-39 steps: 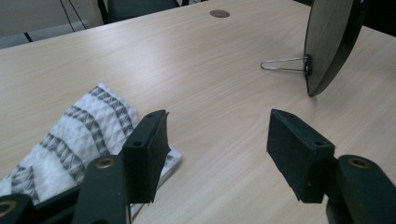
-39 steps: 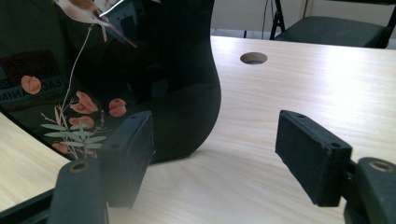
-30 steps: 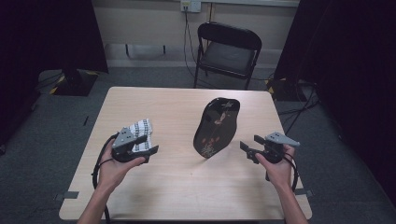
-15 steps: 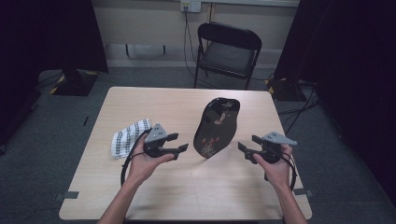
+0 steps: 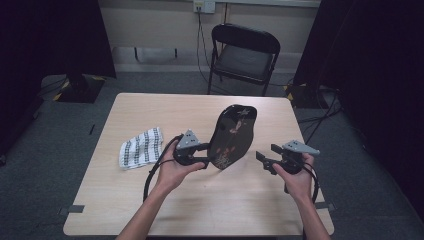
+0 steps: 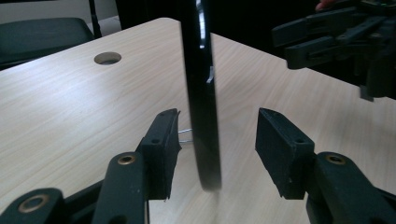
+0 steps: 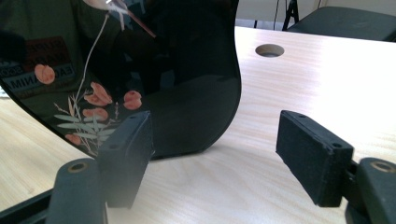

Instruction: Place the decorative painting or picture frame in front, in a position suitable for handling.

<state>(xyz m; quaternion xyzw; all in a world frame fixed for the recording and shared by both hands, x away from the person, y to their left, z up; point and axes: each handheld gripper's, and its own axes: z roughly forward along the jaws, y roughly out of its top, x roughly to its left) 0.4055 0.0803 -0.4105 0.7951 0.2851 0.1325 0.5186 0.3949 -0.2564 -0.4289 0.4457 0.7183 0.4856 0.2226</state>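
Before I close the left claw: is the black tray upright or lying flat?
Upright: the black tray stands on its edge, seen edge-on between the open left claw.

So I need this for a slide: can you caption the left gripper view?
Left gripper, jaws open, straddles the thin edge of an upright black lacquered tray on a wooden table.

A glossy black lacquered panel (image 7: 140,70) with painted orange blossoms carries the only lettering on view: in the right gripper view, a reddish patch and a pale strip of capitals show mirror-reversed on its shiny face, apparently a reflection. The characters are too blurred and backward to make out as words. No label, brand or number can be read on the panel elsewhere, nor on the wooden table (image 5: 150,110).
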